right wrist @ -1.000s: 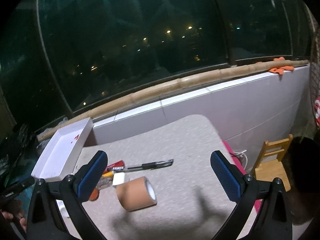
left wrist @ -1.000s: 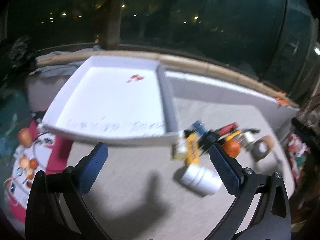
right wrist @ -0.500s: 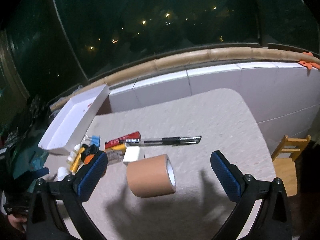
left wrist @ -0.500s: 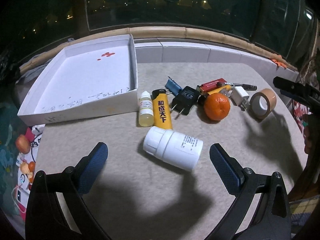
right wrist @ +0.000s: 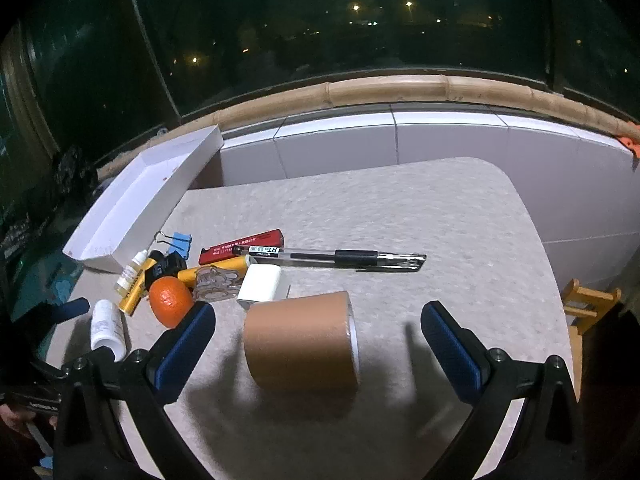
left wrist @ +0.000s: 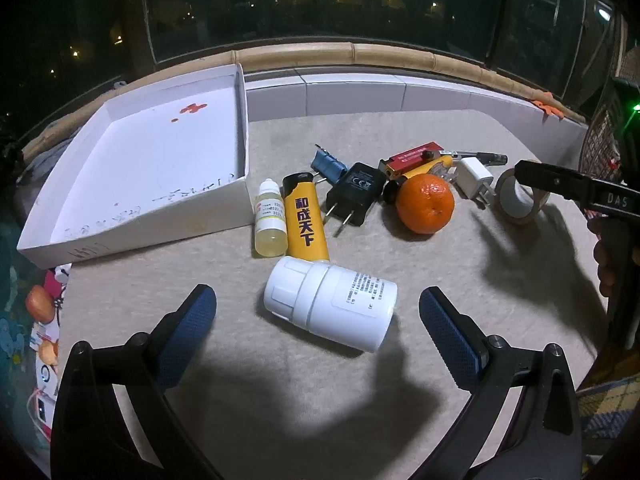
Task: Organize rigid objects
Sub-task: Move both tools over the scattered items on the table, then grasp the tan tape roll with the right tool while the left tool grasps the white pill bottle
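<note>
My left gripper (left wrist: 318,316) is open, its blue pads either side of a white pill bottle (left wrist: 330,308) lying on the table. Behind the bottle lie a dropper bottle (left wrist: 269,220), a yellow lighter (left wrist: 304,218), a black plug (left wrist: 354,194), a blue binder clip (left wrist: 328,164), an orange (left wrist: 425,203), a red box (left wrist: 412,157) and a white charger (left wrist: 475,178). A white tray (left wrist: 140,168) stands at the left with nothing in it. My right gripper (right wrist: 318,342) is open around a brown tape roll (right wrist: 300,340). Beyond the roll lies a black pen (right wrist: 336,258).
The grey table (right wrist: 400,208) ends at a white tiled ledge (right wrist: 440,140) with a bamboo rail and dark windows. A small wooden chair (right wrist: 588,304) stands off the right edge. Colourful packaging (left wrist: 40,320) lies below the left edge. A hand (left wrist: 608,256) holds the right gripper.
Both grippers have come down and forward. The left one swung from the tray to the pill bottle. The tape roll now sits closer between the right pads.
</note>
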Motion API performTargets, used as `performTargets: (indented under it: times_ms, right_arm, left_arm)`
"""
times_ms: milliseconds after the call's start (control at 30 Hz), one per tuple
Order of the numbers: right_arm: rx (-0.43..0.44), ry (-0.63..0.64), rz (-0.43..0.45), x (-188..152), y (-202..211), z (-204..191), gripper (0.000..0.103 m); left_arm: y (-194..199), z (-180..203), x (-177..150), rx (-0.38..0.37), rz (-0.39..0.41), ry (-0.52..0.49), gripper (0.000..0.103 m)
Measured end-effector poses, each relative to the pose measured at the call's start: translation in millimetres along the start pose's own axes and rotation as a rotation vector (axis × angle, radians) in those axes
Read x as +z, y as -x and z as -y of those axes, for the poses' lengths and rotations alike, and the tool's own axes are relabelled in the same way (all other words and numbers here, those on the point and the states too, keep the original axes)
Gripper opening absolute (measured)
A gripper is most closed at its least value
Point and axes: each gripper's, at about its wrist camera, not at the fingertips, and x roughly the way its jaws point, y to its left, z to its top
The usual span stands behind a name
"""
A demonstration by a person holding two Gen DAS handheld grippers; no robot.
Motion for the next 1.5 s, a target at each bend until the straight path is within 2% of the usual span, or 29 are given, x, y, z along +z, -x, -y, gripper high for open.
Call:
performTargets:
  times_ms: [300, 467, 567, 667, 733, 1100, 1500]
  right_arm:
    - [-0.013, 0.034, -0.023, 0, -9, -3, 0.103]
    - [-0.024, 0.057, -0.026, -1, -13, -6, 0.103]
    - [-0.040, 0.085, -0.049, -3, -17, -10, 0.094]
    - [-0.039, 0.093, -0.087, -7, -24, -12, 0.073]
    - [-0.059, 0.115, -0.080, -8, -22, -13, 0.055]
    - [-0.032, 0.031, -0.047, -15, -4, 0, 0.054]
    - [-0.009, 0.020, 0.011, -12, 13, -7, 0.054]
  left_arm:
    - [-8, -2, 5, 0.003, -0.016, -0.016, 0.097]
    - [-15, -8, 3, -0.013, -0.048, 0.007, 0.076]
    - [-17, -9, 1, -0.003, -0.052, 0.006, 0.066]
    - [-16, -9, 1, -0.007, -0.051, 0.009, 0.066]
    - [-14, -9, -1, 0.001, -0.046, 0.012, 0.066]
    - [9, -13, -3, 0.028, 0.017, 0.046, 0.066]
    - [22, -17, -1, 0.037, 0.054, 0.078, 0.066]
